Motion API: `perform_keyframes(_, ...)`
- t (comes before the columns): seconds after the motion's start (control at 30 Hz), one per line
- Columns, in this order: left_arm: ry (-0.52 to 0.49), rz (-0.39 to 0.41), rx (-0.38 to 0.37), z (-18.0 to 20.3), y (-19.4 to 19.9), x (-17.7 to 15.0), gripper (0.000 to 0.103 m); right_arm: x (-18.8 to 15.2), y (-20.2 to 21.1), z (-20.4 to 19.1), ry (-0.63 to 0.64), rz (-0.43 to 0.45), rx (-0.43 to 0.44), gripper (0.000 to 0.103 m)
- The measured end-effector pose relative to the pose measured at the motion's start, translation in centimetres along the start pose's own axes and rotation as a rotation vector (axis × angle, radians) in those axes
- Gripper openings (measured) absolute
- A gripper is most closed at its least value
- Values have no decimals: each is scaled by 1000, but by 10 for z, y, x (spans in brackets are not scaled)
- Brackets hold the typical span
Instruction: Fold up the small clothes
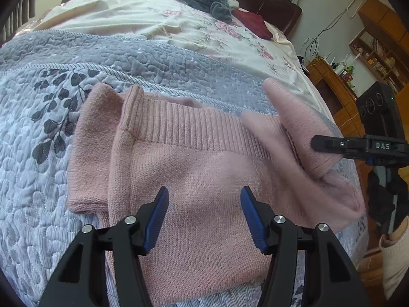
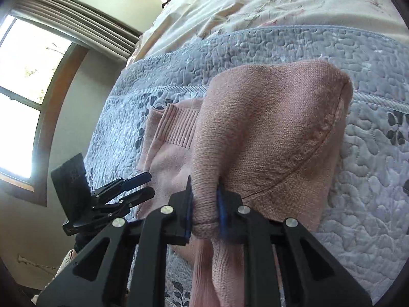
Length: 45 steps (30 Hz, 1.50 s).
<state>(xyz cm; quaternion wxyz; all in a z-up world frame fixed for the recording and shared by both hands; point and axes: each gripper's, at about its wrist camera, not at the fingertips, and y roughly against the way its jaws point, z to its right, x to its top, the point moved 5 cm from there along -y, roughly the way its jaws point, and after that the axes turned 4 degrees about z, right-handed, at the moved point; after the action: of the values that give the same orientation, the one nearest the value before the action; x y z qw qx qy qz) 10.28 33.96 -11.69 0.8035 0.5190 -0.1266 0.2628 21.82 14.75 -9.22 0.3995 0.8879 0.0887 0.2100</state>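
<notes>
The left gripper hovers with its jaws spread wide over the pink knit sweater, holding nothing. The right gripper is pinched tight on a bunched fold of that sweater, lifting the sleeve end at 3 o'clock in the left wrist view. The sweater is soft, its ribbed band running from 9 to 3 o'clock across a pebbly grey-blue quilted bedspread.

A dusty-pink ribbed knit sweater fills mid-frame on a pale grey-blue quilted bedspread printed with dark grey leaves; toward the top, a cream sheet shows pink flowers.
</notes>
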Motion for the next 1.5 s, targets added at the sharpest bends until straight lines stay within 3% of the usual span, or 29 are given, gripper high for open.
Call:
perform_keyframes(0.07,27,-3,-27,-2,-1,-1,59,-1,-18,6,-25,-35,-24,18)
perform_keyframes(0.17,63,-11,-74,-1,-1,-2,59,-6,-34,20,-88,-73,-1,35)
perform_keyframes(0.2,73,-12,-89,0,-1,-2,59,-8,-38,21,-101,-72,3,34)
perform_keyframes(0.37,113,-12,-179,17,-3,2,59,-13,-29,23,-150,-63,108,48)
perform_keyframes(0.53,159,-66,-267,45,-27,4,61,-13,26,31,-157,33,164,52)
perform_keyframes(0.77,230,-166,-304,67,-80,-6,61,-42,84,82,-164,106,70,54)
perform_keyframes(1.03,295,-195,-326,73,-110,-12,62,-88,76,125,-194,85,25,54)
perform_keyframes(1.33,317,-183,-345,83,-116,-3,62,-105,57,130,-210,74,37,54)
perform_keyframes(1.4,285,-174,-306,87,-116,-2,57,-105,55,129,-207,71,28,54)
perform_keyframes(1.47,252,-151,-260,90,-113,1,26,-105,52,129,-211,69,24,54)
perform_keyframes(1.5,252,-128,-274,91,-110,2,23,-106,50,129,-213,69,21,55)
